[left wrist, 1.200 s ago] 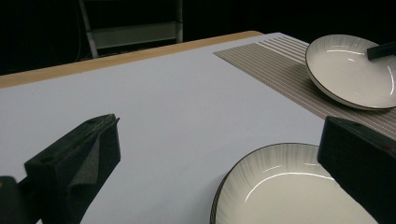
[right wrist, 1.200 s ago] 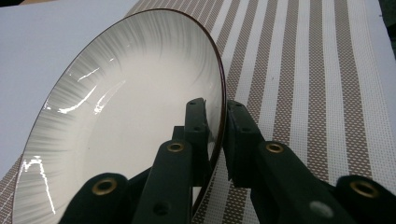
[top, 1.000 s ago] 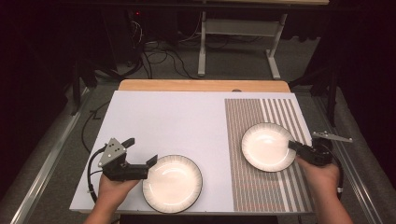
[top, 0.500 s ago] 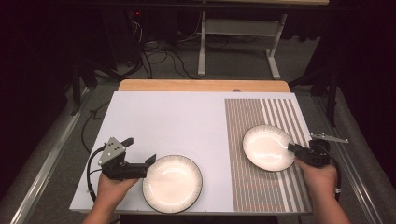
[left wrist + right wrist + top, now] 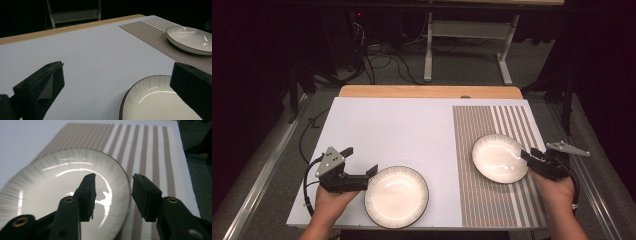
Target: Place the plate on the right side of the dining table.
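The right plate [image 5: 498,158] is set on the striped mat [image 5: 512,125]; its rim is straddled by the right tool [image 5: 527,156], whose jaws have just been opening, pads unpressed. The left plate [image 5: 396,196] is flanked by the wide-open left tool [image 5: 362,167] on the worktop [image 5: 402,125].
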